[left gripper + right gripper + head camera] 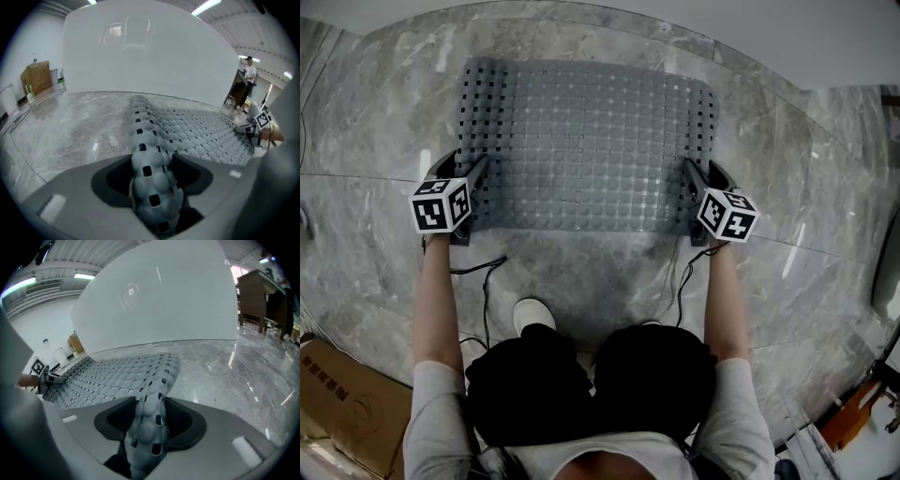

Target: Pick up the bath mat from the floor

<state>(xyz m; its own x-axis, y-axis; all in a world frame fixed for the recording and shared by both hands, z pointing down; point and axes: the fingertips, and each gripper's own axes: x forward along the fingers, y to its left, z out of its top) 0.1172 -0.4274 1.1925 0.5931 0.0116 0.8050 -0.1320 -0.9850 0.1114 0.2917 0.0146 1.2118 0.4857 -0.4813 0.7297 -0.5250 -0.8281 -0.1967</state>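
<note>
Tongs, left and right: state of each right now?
Left tongs: closed on the left edge of the grey perforated rubber bath mat.
Right tongs: closed on the same mat's right edge.

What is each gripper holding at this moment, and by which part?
Both hold the bath mat. The left gripper pinches its left side edge, the right gripper its right side edge, at the end nearer the person.

Grey marble floor (581, 272) carries the bath mat (591, 141) (grey, perforated) and a cardboard box (347, 394).
</note>
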